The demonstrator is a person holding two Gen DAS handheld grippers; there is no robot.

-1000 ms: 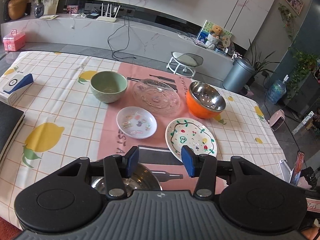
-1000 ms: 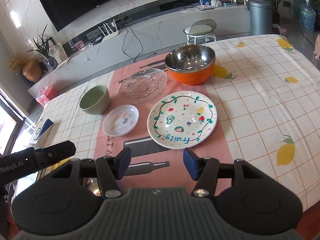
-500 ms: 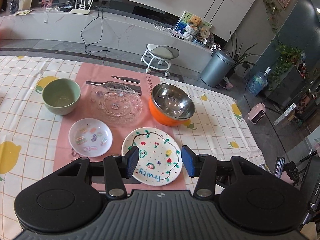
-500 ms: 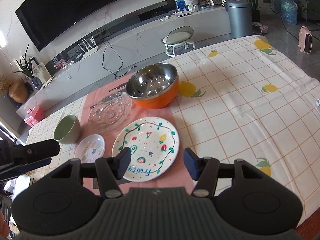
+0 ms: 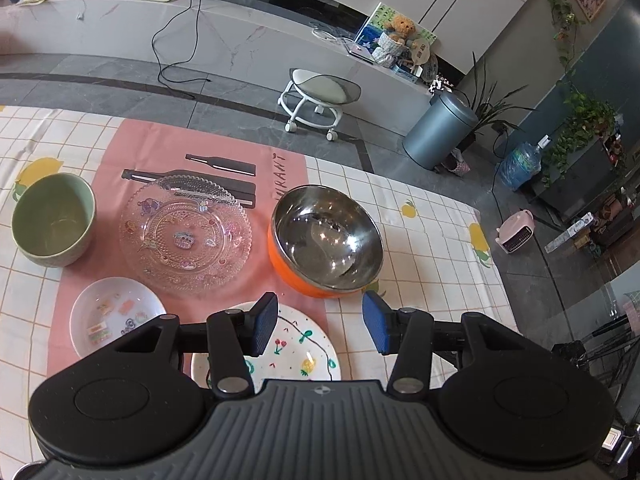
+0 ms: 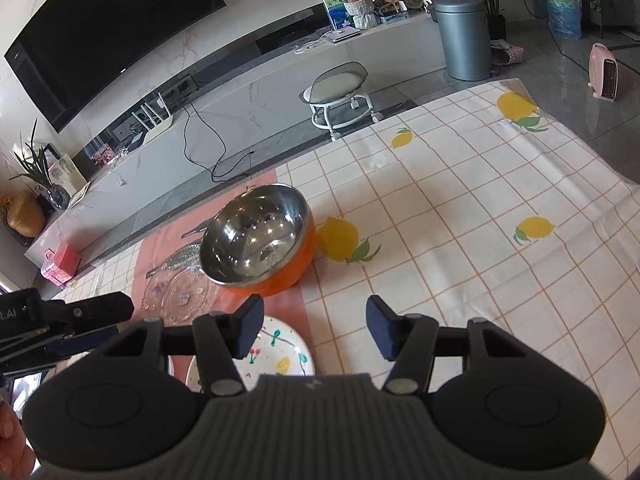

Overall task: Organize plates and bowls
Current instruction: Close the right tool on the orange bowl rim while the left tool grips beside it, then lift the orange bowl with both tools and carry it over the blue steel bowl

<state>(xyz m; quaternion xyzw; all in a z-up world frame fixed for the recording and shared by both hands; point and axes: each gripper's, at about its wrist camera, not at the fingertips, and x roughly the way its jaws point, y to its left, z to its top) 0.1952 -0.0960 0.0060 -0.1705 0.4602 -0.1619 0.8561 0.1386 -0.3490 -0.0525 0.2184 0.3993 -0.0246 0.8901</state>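
An orange bowl with a steel inside stands on the pink mat. Left of it lie a clear glass plate, a green bowl and a small white saucer. A white painted plate lies nearest, partly hidden under both grippers. My left gripper is open and empty above the painted plate, just in front of the orange bowl. My right gripper is open and empty over the painted plate's right edge, with the left gripper's body to its left.
The table carries a lemon-print checked cloth, stretching to the right of the orange bowl. Beyond the far edge are a white stool, a grey bin and a low marble bench.
Both grippers moved forward and to the right toward the orange bowl. The painted plate now sits under their fingers. Both stayed open.
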